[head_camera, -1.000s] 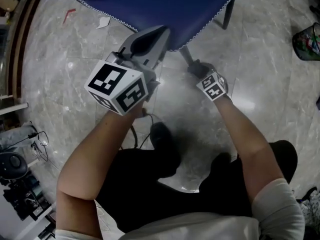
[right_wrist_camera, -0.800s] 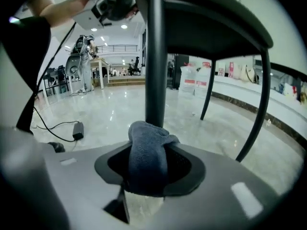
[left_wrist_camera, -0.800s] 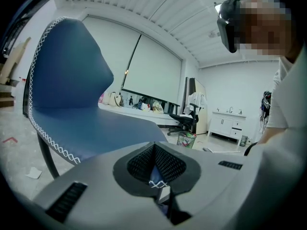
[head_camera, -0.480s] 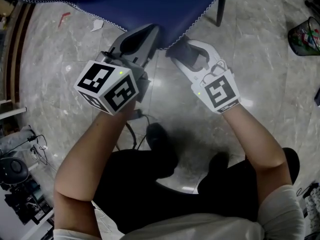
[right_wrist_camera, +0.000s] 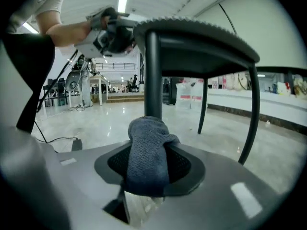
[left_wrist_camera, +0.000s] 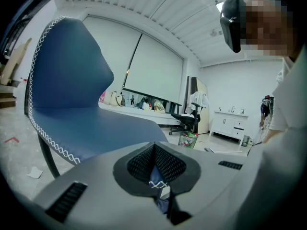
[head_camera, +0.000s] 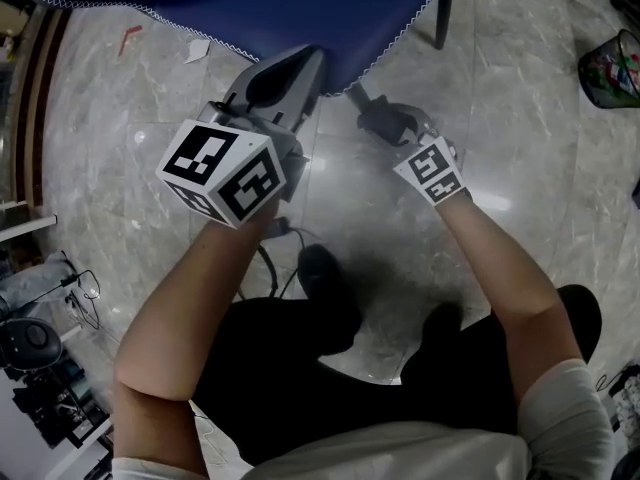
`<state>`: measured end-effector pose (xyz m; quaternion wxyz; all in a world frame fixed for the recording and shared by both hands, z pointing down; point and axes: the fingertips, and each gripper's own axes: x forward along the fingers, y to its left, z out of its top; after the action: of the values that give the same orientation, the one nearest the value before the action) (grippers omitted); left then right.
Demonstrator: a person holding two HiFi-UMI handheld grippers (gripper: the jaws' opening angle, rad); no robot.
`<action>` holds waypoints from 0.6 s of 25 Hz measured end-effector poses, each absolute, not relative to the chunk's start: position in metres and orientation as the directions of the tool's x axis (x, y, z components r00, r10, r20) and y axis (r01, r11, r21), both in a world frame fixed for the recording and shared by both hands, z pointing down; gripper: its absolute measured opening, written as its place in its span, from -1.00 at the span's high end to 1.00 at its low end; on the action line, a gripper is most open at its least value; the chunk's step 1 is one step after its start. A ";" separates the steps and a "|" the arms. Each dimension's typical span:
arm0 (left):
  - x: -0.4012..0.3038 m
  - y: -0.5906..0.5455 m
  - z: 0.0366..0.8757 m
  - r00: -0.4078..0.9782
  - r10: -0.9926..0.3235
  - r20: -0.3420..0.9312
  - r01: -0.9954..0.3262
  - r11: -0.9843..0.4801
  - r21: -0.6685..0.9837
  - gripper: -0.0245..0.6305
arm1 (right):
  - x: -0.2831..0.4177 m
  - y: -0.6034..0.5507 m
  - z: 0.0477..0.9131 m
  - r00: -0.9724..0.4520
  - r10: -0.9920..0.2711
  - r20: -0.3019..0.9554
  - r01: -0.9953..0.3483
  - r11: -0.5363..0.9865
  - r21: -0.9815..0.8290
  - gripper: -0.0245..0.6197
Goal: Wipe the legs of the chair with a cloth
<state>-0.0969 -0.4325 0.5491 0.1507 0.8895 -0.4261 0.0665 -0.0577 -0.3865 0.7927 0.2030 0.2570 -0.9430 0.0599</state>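
The blue chair seat with white stitching fills the top of the head view. My left gripper is shut on the seat's front edge. Under the seat, my right gripper is shut on a grey cloth. The cloth is pressed against the dark front chair leg, which rises straight behind it. Two other legs stand further back at the right. In the head view the cloth hides where the leg meets the jaws.
The floor is glossy marble. A waste basket stands at the far right. A black cable lies by the person's feet. Paper scraps lie under the seat's left side. Equipment crowds the lower left.
Half a second ago the right gripper was higher, close under the seat; now it is lower along the leg again, still on the cloth. The left gripper has kept its hold.
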 end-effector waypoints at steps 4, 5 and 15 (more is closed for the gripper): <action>-0.096 -0.432 0.549 0.636 -0.734 0.239 -0.772 -0.602 0.206 0.91 | -0.054 -0.386 0.849 -0.752 -0.434 0.496 -0.526 0.849 -0.054 0.38; -0.096 -0.431 0.549 0.638 -0.733 0.236 -0.770 -0.605 0.203 0.91 | -0.053 -0.386 0.859 -0.745 -0.427 0.512 -0.529 0.846 -0.064 0.38; -0.096 -0.431 0.549 0.637 -0.734 0.235 -0.771 -0.602 0.207 0.91 | -0.048 -0.381 0.894 -0.669 -0.342 0.660 -0.538 0.835 -0.113 0.41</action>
<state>-0.0962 -0.4313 0.5486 0.1457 0.8929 -0.4213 0.0630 -0.0479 -0.3807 0.8940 0.3255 0.2443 -0.9009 0.1507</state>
